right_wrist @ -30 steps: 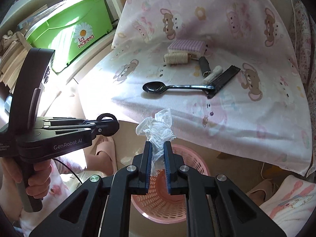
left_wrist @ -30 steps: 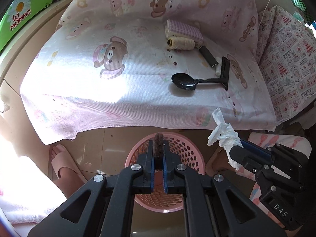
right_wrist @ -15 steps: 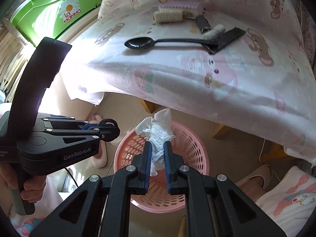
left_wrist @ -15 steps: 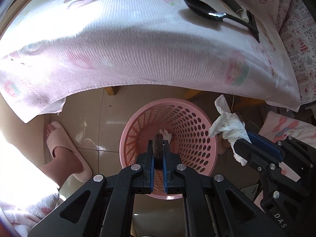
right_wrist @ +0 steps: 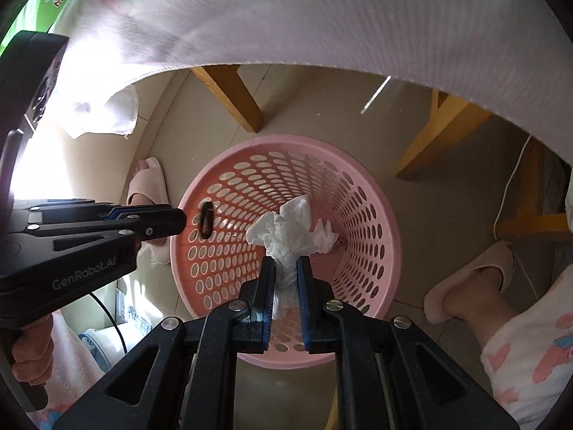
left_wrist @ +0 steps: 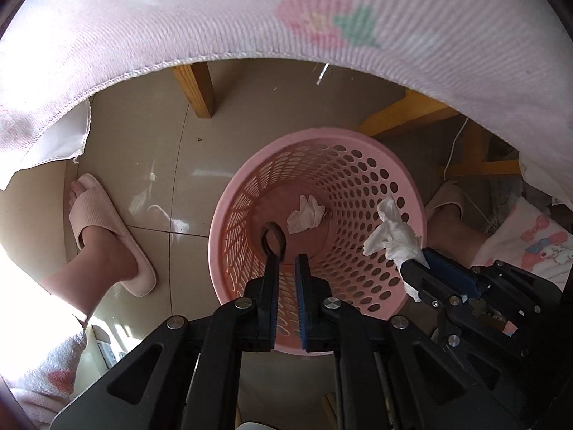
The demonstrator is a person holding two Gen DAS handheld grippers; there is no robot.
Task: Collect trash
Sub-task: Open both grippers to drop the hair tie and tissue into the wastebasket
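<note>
Both grippers tipped down over the pink perforated plastic basket (left_wrist: 412, 193) on the tiled floor, just past the hanging edge of the pink cloth (left_wrist: 250, 18) on the desk.

The left gripper (left_wrist: 287, 258) points steeply into the basket's mouth; its fingers (left_wrist: 271, 279) stand a narrow way apart with nothing pinched between them, and a dark brown ring-shaped scrap (left_wrist: 274, 240) shows in mid-air just beyond the tips. The right gripper (right_wrist: 286, 261) hangs beside it over the same opening, fingers closed on a crumpled white tissue (right_wrist: 283, 229) that bunches up above the tips. Another small wad of white tissue (left_wrist: 305, 214) lies on the basket's bottom. A foot in a pale pink slipper (left_wrist: 107, 236) rests on the floor on either side of the basket.
</note>
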